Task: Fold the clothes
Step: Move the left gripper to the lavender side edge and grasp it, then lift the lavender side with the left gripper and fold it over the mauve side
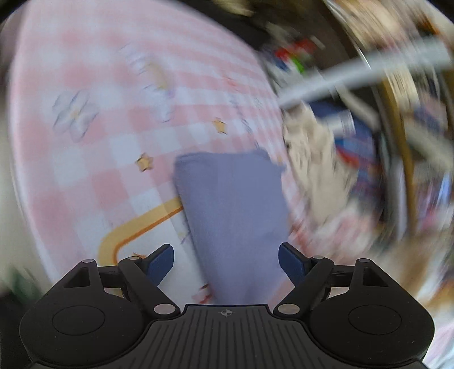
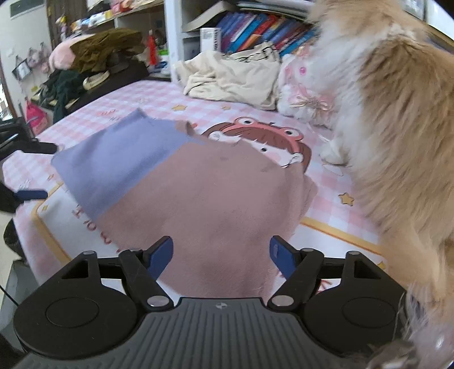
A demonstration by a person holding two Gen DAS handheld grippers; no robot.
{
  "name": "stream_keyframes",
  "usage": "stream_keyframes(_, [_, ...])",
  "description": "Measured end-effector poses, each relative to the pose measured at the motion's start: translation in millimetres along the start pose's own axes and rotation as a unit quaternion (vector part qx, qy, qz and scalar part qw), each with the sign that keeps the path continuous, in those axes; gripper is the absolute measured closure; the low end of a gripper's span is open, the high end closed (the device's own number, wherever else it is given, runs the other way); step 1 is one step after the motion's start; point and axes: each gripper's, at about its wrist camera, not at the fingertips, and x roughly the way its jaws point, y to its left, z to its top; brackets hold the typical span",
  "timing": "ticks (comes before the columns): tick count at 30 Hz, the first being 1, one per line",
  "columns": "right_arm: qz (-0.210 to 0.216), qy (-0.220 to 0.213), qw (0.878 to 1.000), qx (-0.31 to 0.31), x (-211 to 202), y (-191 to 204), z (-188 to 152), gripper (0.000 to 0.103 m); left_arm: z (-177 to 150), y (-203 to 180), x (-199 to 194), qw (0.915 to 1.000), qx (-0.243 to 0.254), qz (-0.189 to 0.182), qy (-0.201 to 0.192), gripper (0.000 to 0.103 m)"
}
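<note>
The left gripper [image 1: 226, 260] hangs with fingers spread wide and empty above the lavender cloth [image 1: 232, 210]. The right gripper [image 2: 221, 257], equally wide and empty, hovers over the pink cloth [image 2: 204, 215] overlapping the lavender one. Both lie on the pink checked bed [image 2: 334, 198], a furry animal [image 2: 397, 142] to their right, bookshelves [image 2: 255, 25] behind.

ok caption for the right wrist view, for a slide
Open right gripper over a pink garment and purple cloth on a checked bedsheet, furry animal alongside.

Both grippers wide open, nothing pinched. Left gripper [image 1: 226, 259] hangs over the purple cloth [image 1: 232, 210]; right gripper [image 2: 221, 257] is beside it, blue fingertips [image 2: 161, 255] spread.
</note>
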Motion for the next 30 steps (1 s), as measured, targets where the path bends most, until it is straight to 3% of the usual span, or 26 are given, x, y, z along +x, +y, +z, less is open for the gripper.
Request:
stream_keyframes(1, [-0.003, 0.003, 1.000, 0.007, 1.8, -3.7, 1.5, 0.039, 4.2, 10.1, 2.2, 0.9989, -0.045, -0.015, -0.004, 0.036])
stream_keyframes(3, [-0.008, 0.014, 1.000, 0.023, 7.8, -9.4, 3.2, 0.050, 11.6, 24.3, 8.2, 0.9945, -0.100, -0.029, -0.013, 0.047])
stream_keyframes(8, [-0.018, 0.045, 0.997, 0.064, 23.4, -20.7, 5.4, 0.064, 26.9, 33.7, 26.7, 0.9922, -0.120, -0.023, -0.028, 0.059])
stream_keyframes(14, [-0.033, 0.061, 0.993, 0.099, 34.7, -20.6, 4.2, 0.067, 37.5, 20.5, 41.7, 0.9976, -0.066, -0.015, -0.012, 0.054])
stream_keyframes(21, [-0.059, 0.061, 0.992, 0.091, 43.1, -7.7, 5.3, 0.067, 40.5, 0.8, 54.2, 1.0000, 0.003, -0.003, 0.005, 0.050])
stream_keyframes(24, [-0.067, 0.063, 0.992, 0.089, 45.1, -1.2, 7.2, 0.067, 42.3, -7.4, 59.1, 0.9990, 0.040, 0.016, 0.011, 0.058])
stream_keyframes(25, [-0.068, 0.065, 0.992, 0.089, 45.6, 0.8, 8.3, 0.067, 43.2, -9.9, 60.8, 0.9983, 0.051, 0.024, 0.013, 0.072])
stream_keyframes(27, [-0.069, 0.069, 0.991, 0.090, 46.7, 5.4, 10.5, 0.067, 51.4, -8.9, 57.7, 0.9974, 0.065, 0.028, 0.015, 0.089])
stream_keyframes(30, [-0.061, 0.075, 0.992, 0.086, 49.3, 16.1, 14.7, 0.067, 69.5, -2.2, 47.2, 0.9964, 0.079, 0.025, 0.015, 0.093])
